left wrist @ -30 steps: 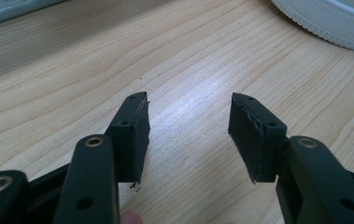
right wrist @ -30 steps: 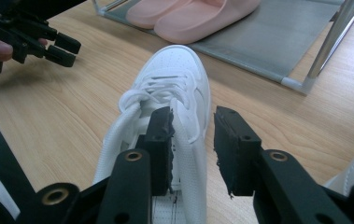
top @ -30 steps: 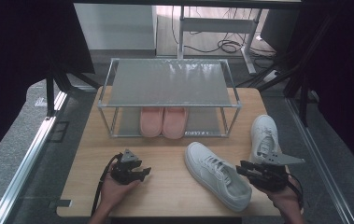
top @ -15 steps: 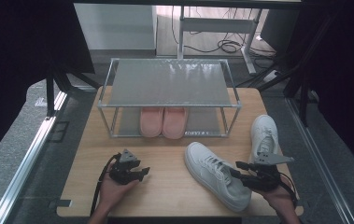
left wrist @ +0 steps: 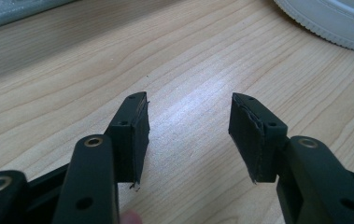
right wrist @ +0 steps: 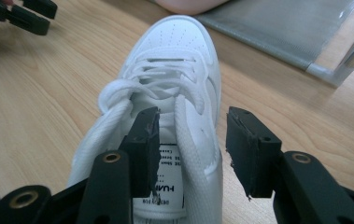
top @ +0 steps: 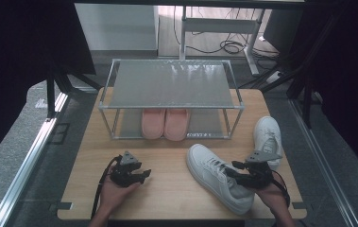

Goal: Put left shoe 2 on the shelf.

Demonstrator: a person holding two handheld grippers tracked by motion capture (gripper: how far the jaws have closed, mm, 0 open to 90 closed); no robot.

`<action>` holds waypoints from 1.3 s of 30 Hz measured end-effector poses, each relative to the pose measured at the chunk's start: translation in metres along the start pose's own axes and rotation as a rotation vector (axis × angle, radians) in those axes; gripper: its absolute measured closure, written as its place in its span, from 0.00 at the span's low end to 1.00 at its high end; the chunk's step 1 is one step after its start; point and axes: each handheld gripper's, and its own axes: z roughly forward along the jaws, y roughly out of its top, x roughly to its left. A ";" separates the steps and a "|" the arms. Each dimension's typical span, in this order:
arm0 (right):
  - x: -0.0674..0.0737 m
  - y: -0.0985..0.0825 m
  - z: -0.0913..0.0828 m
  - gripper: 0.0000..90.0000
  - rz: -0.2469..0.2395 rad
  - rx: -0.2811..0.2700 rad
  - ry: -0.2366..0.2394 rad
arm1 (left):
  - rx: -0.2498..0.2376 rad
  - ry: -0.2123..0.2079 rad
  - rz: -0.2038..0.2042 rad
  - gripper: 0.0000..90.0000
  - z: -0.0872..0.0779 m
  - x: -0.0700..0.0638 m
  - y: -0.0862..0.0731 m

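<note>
Wooden table point(top: 167, 189), grey floor around it. The near white sneaker point(top: 217, 182) lies lower right of centre, toe toward the metal rack point(top: 169, 92). My right gripper point(top: 242, 174) straddles its collar edge, jaws just opened, pads not pressing. A second sneaker point(top: 267, 137) lies right. My left gripper point(top: 141, 175) rests gaping, lower left.

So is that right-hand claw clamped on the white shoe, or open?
Open. In its own view the right gripper has its jaws apart, astride the side of the shoe, pads not pressing. The jaws have just been opening.
</note>
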 end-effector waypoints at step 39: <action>-0.011 -0.004 0.004 0.90 0.114 -0.038 0.094 | 0.002 0.002 0.008 0.54 0.001 -0.003 0.000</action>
